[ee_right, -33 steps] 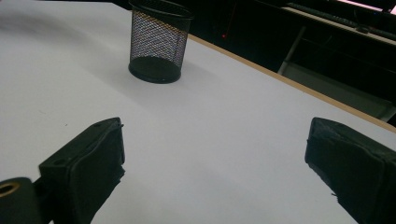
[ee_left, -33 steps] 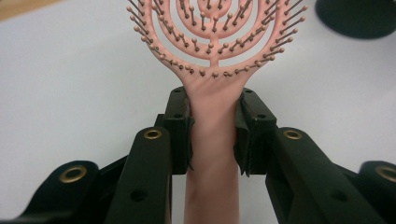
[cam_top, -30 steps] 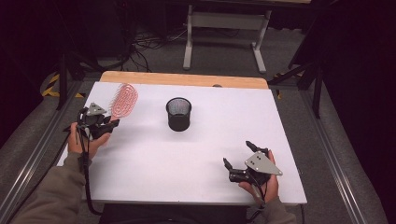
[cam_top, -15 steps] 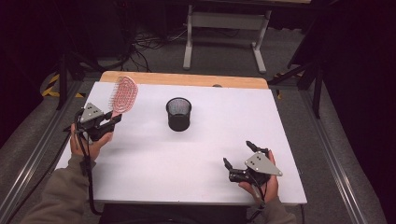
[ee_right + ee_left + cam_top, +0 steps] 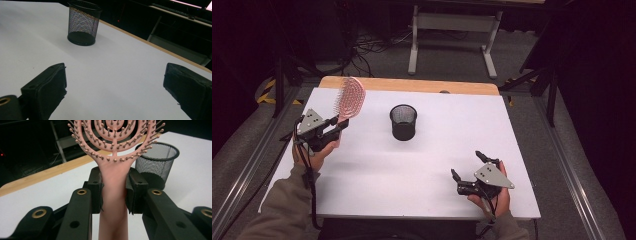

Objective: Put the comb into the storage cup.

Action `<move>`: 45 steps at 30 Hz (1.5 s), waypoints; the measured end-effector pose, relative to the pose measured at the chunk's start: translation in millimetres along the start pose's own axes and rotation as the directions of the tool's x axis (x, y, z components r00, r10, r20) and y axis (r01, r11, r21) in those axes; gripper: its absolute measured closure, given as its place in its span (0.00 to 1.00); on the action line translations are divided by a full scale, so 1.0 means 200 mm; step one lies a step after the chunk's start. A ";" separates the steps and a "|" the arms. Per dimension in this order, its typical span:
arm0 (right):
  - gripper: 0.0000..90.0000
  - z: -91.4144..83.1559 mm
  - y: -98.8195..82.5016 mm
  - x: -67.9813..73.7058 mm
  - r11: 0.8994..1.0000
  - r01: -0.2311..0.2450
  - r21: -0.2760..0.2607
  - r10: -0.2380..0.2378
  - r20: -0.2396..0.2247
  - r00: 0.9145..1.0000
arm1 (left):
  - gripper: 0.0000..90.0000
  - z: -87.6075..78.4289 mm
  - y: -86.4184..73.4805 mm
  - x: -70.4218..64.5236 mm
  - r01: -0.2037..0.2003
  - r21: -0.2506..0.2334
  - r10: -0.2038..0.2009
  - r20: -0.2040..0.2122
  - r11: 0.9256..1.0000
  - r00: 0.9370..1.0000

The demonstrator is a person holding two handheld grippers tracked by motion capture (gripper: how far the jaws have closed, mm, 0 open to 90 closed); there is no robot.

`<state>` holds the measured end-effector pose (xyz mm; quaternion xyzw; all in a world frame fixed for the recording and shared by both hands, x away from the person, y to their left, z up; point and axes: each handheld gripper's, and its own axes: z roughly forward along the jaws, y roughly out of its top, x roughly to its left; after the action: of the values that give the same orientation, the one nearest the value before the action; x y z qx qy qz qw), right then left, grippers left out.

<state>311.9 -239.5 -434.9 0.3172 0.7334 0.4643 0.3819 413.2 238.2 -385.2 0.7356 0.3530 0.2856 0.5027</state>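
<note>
Left gripper: both black pads clamped on the handle of the pink plastic hairbrush with open looped ribs and ball-tipped bristles. In the left gripper view the handle sits squarely between the pads, one pad pressed on each side, no gap. Brush head points up and away from the hand, over the far-left part of the white table top, clear of the surface as far as the high view lets me judge; the angle there is shallow, so lift height is uncertain.

Black wire-mesh cylindrical cup: upright, near table centre, towards the far edge. It stands to the right of the brush head, apart from it, not touching. In the left gripper view the cup shows just behind and right of the brush neck.

Right gripper: held low at the near-right part of the table, jaws spread wide, nothing between them. The right gripper view shows bare white table between the two pads, with the mesh cup well ahead and to the left.

A strip of light wood runs along the table's far edge.
</note>
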 end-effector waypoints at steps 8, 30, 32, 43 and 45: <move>0.06 0.00 0.00 0.00 1.000 0.002 -0.001 -0.002 -0.001 1.000 | 0.77 0.04 0.05 -0.06 -0.008 -0.048 0.010 0.046 0.999 0.999; 0.06 0.00 0.00 0.00 1.000 -0.006 -0.006 0.006 -0.008 1.000 | 0.77 0.24 0.17 -0.19 0.002 -0.154 0.025 0.171 0.988 0.985; 0.06 0.00 0.00 0.00 1.000 -0.005 -0.005 0.005 -0.008 1.000 | 0.77 0.25 0.18 -0.19 0.003 -0.159 0.026 0.180 0.987 0.983; 0.06 0.00 -0.01 -0.01 1.000 -0.009 -0.003 0.009 -0.013 1.000 | 0.77 0.36 0.25 -0.22 0.005 -0.193 0.037 0.212 0.981 0.976; 0.06 0.00 -0.01 -0.01 1.000 -0.010 -0.003 0.010 -0.014 1.000 | 0.77 0.38 0.26 -0.22 0.008 -0.197 0.036 0.218 0.980 0.975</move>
<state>312.3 -241.1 -436.0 0.3172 0.7337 0.4695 0.3751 457.8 148.5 -364.3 0.7118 0.2598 0.2391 0.6072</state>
